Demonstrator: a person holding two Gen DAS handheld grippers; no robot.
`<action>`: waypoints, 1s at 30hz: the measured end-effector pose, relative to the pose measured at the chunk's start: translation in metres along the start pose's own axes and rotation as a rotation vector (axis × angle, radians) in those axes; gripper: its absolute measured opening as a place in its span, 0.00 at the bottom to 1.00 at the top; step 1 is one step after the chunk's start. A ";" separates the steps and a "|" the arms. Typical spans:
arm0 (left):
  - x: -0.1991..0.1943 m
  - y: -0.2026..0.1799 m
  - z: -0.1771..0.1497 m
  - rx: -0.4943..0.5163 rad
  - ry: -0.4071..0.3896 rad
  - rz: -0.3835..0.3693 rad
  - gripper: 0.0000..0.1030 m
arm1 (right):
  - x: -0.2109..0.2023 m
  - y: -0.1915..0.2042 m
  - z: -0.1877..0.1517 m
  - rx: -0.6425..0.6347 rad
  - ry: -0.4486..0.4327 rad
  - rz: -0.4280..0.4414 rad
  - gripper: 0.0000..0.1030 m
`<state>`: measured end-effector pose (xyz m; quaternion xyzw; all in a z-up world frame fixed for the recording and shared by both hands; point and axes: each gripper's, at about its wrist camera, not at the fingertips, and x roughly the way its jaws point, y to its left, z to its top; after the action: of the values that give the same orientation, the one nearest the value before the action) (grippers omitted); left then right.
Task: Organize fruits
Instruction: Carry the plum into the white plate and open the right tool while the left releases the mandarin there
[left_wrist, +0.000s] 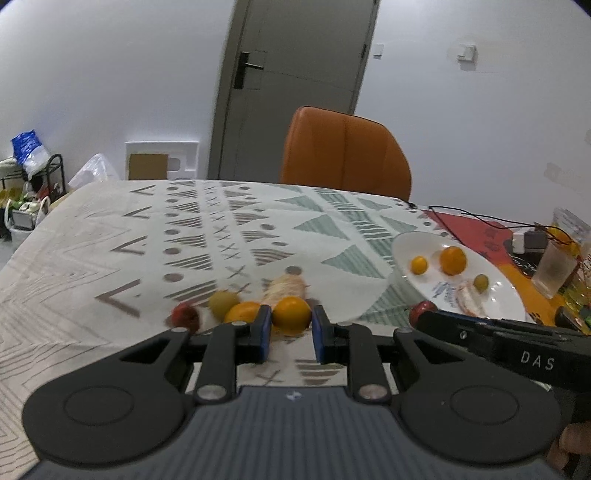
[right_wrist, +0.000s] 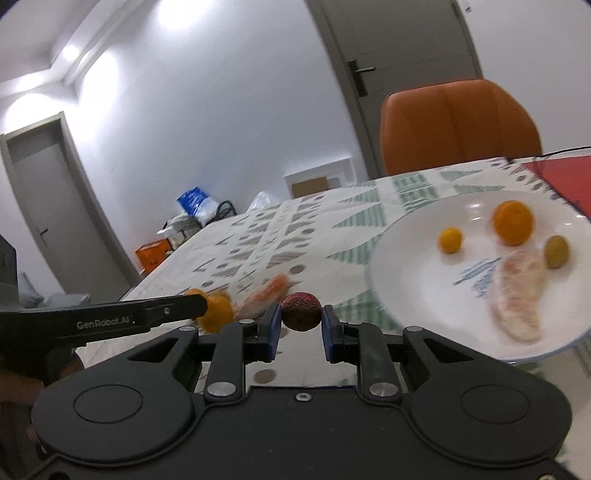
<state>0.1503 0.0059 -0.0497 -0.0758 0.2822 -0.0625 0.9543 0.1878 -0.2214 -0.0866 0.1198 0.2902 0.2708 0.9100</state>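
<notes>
My left gripper (left_wrist: 291, 323) is shut on an orange fruit (left_wrist: 291, 314) just above the patterned tablecloth (left_wrist: 110, 240). Behind it on the cloth lie a red fruit (left_wrist: 184, 315), a green one (left_wrist: 223, 302), another orange one (left_wrist: 242, 312) and a pomelo segment (left_wrist: 286, 286). My right gripper (right_wrist: 301, 323) is shut on a dark red fruit (right_wrist: 301, 311), left of the white plate (right_wrist: 388, 295). On the plate are a small yellow fruit (right_wrist: 450, 240), an orange (right_wrist: 513, 222), a green fruit (right_wrist: 557, 251) and a pomelo slice (right_wrist: 521, 295).
An orange chair (left_wrist: 347, 151) stands at the table's far side. At the right edge of the table are a red mat (left_wrist: 469, 225), black cables, a glass (left_wrist: 554, 269) and small boxes. Clutter sits on the floor at the left.
</notes>
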 end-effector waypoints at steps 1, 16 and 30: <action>0.001 -0.004 0.001 0.007 0.000 -0.006 0.21 | -0.004 -0.004 0.001 0.006 -0.009 -0.006 0.21; 0.017 -0.072 0.008 0.100 0.006 -0.074 0.21 | -0.038 -0.056 0.002 0.091 -0.084 -0.065 0.21; 0.036 -0.114 0.013 0.162 0.023 -0.080 0.21 | -0.048 -0.084 0.001 0.129 -0.108 -0.042 0.27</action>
<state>0.1786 -0.1102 -0.0370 -0.0088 0.2838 -0.1242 0.9508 0.1912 -0.3170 -0.0950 0.1865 0.2602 0.2255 0.9201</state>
